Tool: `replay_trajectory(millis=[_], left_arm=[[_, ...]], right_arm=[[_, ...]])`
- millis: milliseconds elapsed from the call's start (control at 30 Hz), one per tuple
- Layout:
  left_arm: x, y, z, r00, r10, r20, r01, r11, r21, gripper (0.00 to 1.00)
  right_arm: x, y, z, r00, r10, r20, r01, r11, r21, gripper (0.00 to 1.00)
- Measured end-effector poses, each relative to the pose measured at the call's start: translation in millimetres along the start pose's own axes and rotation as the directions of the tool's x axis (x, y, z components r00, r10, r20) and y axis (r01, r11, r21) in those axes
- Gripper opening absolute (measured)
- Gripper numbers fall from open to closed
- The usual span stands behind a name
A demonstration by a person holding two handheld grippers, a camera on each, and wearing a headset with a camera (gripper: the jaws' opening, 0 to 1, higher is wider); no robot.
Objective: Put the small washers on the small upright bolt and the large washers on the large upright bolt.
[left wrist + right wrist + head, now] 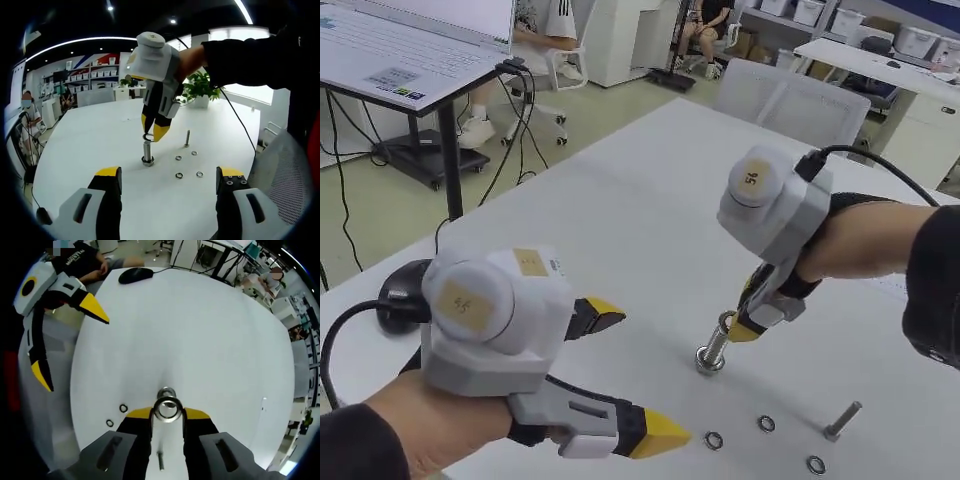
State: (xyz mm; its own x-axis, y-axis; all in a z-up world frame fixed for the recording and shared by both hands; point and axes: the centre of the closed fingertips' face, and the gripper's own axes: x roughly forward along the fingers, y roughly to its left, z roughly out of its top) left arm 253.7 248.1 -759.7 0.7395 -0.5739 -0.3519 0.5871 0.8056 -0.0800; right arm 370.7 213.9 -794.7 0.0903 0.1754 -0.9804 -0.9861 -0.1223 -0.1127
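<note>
Right gripper (745, 322): clamped on large washer (167, 409), poised at top of large upright bolt (712, 352); contact unclear. Left gripper (640, 375): spread wide, empty, hovering nearby. Step, likely: threading the washer. Next: centre hole over shank, lower, release. Afterwards: three small washers (766, 423) on table near small bolt (842, 420).

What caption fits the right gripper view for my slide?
Right gripper holds a large washer over the large upright bolt.
</note>
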Motion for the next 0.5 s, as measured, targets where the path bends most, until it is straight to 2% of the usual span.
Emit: replay_trajectory(millis=[500], left_arm=[[1.0, 1.9, -1.0, 1.0000, 0.001, -0.006, -0.001, 1.000, -0.006, 0.77]], right_arm=[[11.8, -0.2, -0.9, 0.9997, 0.020, -0.013, -0.020, 1.000, -0.002, 0.24]])
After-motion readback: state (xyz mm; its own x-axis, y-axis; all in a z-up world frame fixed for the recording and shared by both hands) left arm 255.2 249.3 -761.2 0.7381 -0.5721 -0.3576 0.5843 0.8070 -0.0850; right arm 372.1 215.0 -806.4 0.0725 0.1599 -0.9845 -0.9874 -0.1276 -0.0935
